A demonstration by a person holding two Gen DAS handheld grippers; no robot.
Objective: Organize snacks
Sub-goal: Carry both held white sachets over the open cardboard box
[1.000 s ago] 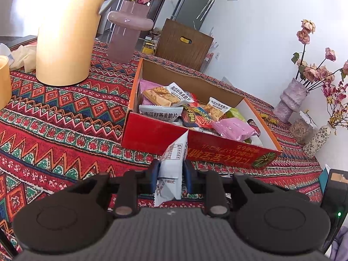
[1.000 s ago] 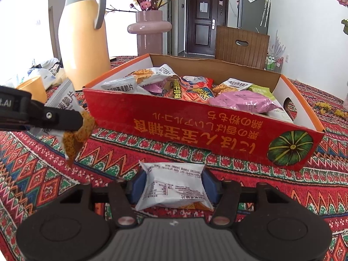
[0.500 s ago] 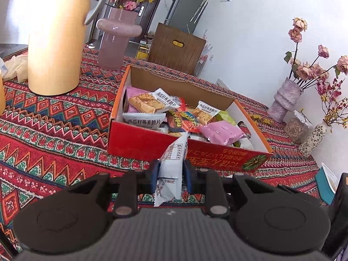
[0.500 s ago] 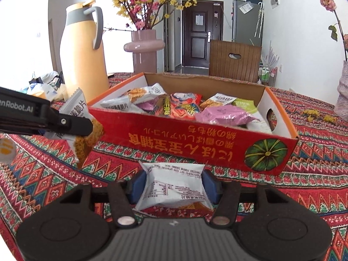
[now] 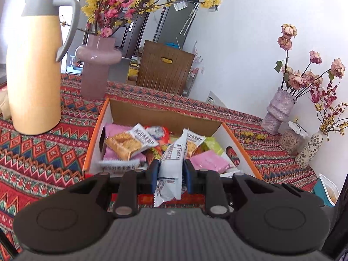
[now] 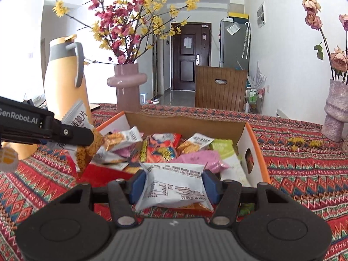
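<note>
A white snack packet [image 5: 171, 163] is pinched upright in the left gripper [image 5: 170, 171], just above the cardboard box's [image 5: 165, 115] near-left corner. Another white packet [image 6: 174, 187] is clamped crosswise in the right gripper [image 6: 173, 184], over the box's near edge, with the open box directly ahead.

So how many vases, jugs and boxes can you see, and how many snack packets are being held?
Vases: 3 (mauve vase, lilac vase, patterned vase)
Jugs: 1 (yellow jug)
Boxes: 1 (snack box)
Held packets: 2 (upright packet in the left gripper, flat packet in the right gripper)
Total: 7
</note>
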